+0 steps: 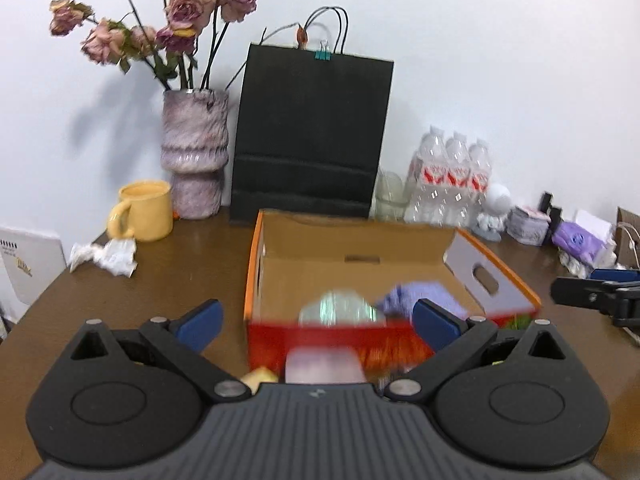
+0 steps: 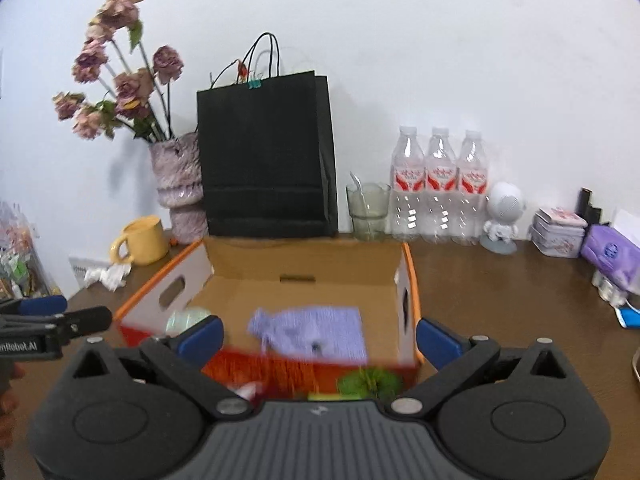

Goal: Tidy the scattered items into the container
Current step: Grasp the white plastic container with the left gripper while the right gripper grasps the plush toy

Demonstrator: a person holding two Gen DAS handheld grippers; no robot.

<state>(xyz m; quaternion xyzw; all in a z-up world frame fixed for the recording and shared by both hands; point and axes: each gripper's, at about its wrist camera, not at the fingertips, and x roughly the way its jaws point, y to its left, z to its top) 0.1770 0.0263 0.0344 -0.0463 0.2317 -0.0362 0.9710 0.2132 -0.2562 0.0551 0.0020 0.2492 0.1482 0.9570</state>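
An open cardboard box point(image 1: 352, 240) with orange-red sides stands on the brown table; it also shows in the right wrist view point(image 2: 304, 264). Inside lie a lilac knitted pouch point(image 2: 316, 330) and a shiny disc point(image 2: 186, 318); both show blurred in the left wrist view, the pouch point(image 1: 412, 296) and the disc point(image 1: 340, 308). My left gripper point(image 1: 316, 318) is open and empty in front of the box. My right gripper point(image 2: 318, 334) is open and empty at the box's near wall. A pale object point(image 1: 324, 366) and a yellowish one point(image 1: 260, 378) lie just before the box.
A yellow mug point(image 1: 144, 210), crumpled paper point(image 1: 106, 256), a vase of dried roses point(image 1: 194, 160), a black paper bag point(image 1: 308, 136), a glass point(image 2: 368, 210), water bottles point(image 2: 440, 188), a white figurine point(image 2: 502, 216), a tin point(image 2: 558, 232) and a purple pack point(image 2: 610, 254) line the wall.
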